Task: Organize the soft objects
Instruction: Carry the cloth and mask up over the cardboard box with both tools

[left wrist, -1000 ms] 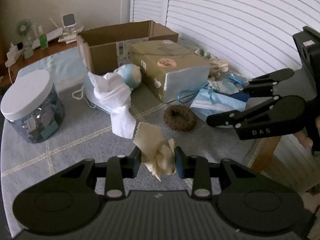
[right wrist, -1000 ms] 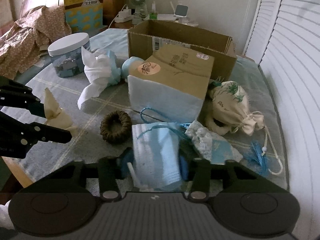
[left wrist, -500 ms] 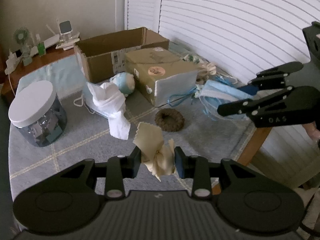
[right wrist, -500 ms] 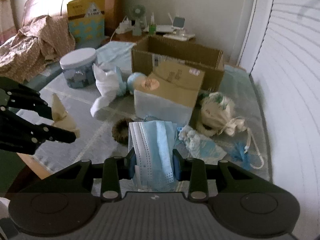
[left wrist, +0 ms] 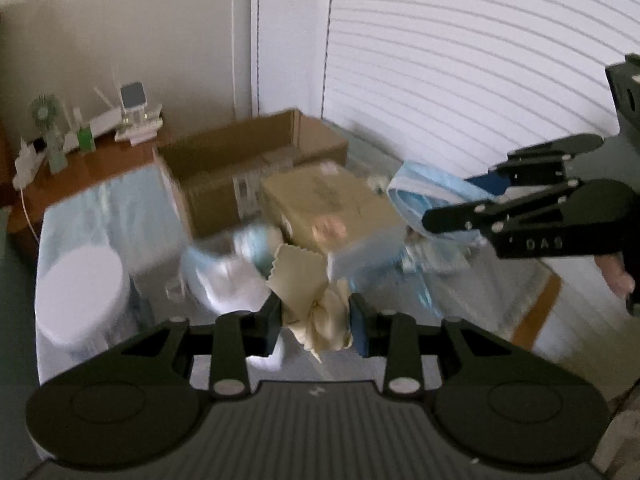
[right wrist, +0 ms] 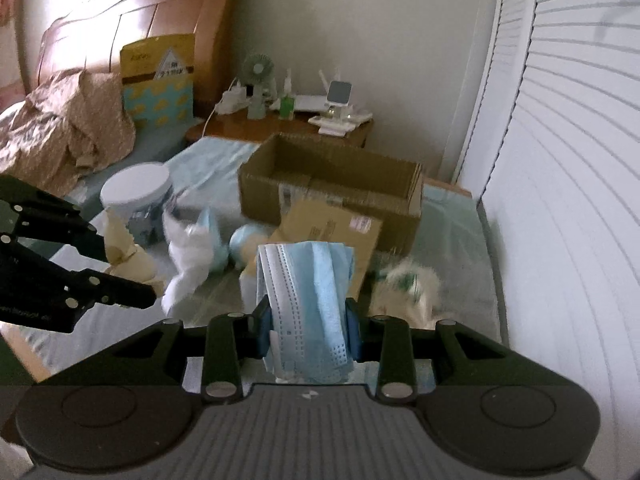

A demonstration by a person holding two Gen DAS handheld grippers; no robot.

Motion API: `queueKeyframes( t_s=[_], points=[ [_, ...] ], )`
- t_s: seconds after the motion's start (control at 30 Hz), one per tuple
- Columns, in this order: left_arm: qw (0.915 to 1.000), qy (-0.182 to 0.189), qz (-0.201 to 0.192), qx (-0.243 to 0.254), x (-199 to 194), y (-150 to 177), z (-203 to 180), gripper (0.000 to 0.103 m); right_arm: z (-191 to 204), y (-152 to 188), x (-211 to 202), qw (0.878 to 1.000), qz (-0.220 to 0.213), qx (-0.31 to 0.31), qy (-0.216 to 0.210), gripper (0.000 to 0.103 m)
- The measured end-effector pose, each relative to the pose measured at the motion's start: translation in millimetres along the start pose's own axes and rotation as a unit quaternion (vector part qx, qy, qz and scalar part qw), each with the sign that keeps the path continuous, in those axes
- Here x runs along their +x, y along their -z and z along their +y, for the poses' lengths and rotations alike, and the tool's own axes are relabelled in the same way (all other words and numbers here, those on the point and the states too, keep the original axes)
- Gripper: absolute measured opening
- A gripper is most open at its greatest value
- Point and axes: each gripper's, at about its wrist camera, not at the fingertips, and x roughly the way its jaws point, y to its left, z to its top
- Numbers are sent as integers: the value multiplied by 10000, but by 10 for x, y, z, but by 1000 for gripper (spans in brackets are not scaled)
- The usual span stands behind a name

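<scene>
My left gripper (left wrist: pixel 316 320) is shut on a crumpled cream cloth (left wrist: pixel 310 292) and holds it high above the table; the gripper (right wrist: pixel 132 276) also shows in the right wrist view with the cloth (right wrist: pixel 128 256). My right gripper (right wrist: pixel 308 332) is shut on a bunch of blue face masks (right wrist: pixel 308 296), also lifted; it shows at the right of the left wrist view (left wrist: pixel 472 200) with the masks (left wrist: pixel 424 188). The open cardboard box (right wrist: pixel 332 176) stands at the back of the table (left wrist: pixel 224 160).
On the table lie a tan tissue box (right wrist: pixel 332 232), a white cloth (right wrist: pixel 188 256), a pale blue ball (right wrist: pixel 244 240), a white-lidded jar (right wrist: pixel 136 200) and a drawstring pouch (right wrist: pixel 404 284). A shuttered wall (right wrist: pixel 560 160) is at the right, a nightstand (right wrist: pixel 280 124) behind.
Both grippers have risen well above the table with their loads, and both views tilted up toward the cardboard box. The masks came off the table.
</scene>
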Motion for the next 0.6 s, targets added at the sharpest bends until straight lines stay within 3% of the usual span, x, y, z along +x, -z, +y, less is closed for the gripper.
queueKeyframes(
  t_s=[0.33,0.6],
  points=[
    [9994,-239,-239,108,527,-860,433,34,-236,-358,270,9995,-206,232,41,40],
    [9991,-390,-184,31,1058,-1287,759,34,-361,-525,460,9993,-227,290,93,40]
  ],
)
